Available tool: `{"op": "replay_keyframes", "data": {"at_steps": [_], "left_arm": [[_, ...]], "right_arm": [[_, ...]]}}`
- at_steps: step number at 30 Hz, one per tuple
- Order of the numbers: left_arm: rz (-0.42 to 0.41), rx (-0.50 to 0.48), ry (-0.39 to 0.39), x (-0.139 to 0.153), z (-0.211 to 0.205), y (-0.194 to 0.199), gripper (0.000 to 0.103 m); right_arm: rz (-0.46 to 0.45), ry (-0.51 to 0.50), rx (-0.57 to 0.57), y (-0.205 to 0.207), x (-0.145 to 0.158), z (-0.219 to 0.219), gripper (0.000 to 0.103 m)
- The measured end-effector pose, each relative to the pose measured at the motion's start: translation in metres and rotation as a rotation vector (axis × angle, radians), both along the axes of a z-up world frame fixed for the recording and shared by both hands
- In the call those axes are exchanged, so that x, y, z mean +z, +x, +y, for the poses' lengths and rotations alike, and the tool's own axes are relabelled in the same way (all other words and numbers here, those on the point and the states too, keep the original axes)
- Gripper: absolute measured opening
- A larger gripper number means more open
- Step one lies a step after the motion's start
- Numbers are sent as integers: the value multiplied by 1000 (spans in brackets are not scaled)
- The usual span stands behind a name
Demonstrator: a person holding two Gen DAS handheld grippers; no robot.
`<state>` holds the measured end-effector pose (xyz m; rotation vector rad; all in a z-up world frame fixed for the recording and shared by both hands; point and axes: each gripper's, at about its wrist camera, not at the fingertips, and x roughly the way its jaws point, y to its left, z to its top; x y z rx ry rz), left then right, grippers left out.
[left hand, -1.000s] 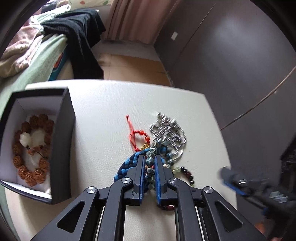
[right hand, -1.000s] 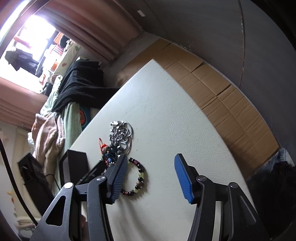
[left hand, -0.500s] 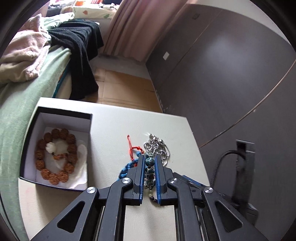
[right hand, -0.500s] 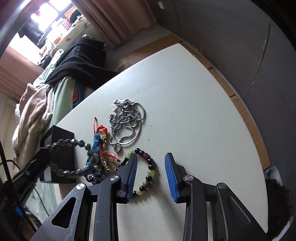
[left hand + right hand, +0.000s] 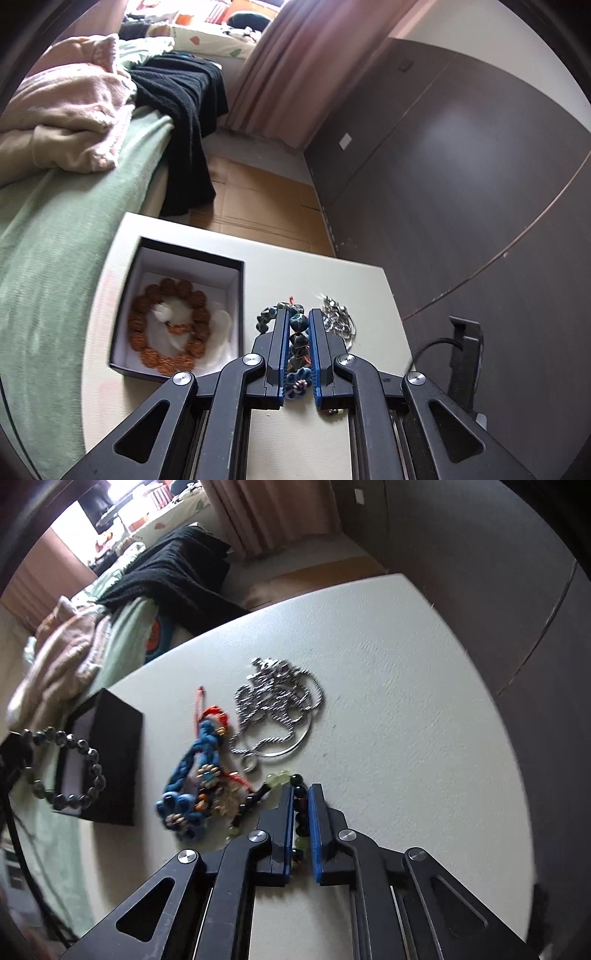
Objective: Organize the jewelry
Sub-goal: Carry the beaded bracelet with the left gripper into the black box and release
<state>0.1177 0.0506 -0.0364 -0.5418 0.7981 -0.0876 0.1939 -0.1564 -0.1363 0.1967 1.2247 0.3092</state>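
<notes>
My left gripper (image 5: 298, 318) is shut on a dark teal bead bracelet (image 5: 297, 325) and holds it above the white table, right of the black jewelry box (image 5: 236, 295). The box holds a brown bead bracelet (image 5: 168, 328). In the right wrist view the teal bracelet (image 5: 94, 760) hangs in the air in front of the box (image 5: 118, 738). My right gripper (image 5: 301, 794) is shut on a black, red and green bead bracelet (image 5: 280, 780) lying on the table. A silver chain (image 5: 280, 701), a blue braided bracelet (image 5: 192, 760) and a red string (image 5: 210, 712) lie beside it.
A bed with a green cover (image 5: 55, 229), pink blanket and black cloth stands left of the table (image 5: 406, 664). A dark wall (image 5: 461, 184) runs along the right. A black cable and plug (image 5: 461, 343) sit off the table's right edge.
My left gripper has lifted the teal bracelet off the pile and risen, moving toward the box. My right gripper has moved down to the pile and closed on the black, red and green bracelet.
</notes>
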Motion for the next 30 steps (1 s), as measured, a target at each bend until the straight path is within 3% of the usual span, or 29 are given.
{"op": "replay_keyframes", "data": {"at_steps": [2, 11, 22, 27, 28, 30], "left_arm": [[-8, 16, -8, 3, 7, -4, 10], [-45, 71, -8, 14, 37, -15, 10], [-56, 61, -56, 6, 50, -6, 10], [18, 69, -43, -2, 56, 6, 13], [31, 82, -50, -4, 60, 7, 15], [45, 113, -76, -8, 70, 7, 31]], "right_arm": [[-20, 18, -16, -4, 4, -5, 9], [-122, 271, -11, -25, 52, -14, 9], [-218, 403, 29, -30, 88, 27, 9], [-228, 429, 51, -31, 92, 39, 9], [-226, 437, 55, -30, 92, 41, 9], [-223, 454, 69, -30, 92, 46, 9]]}}
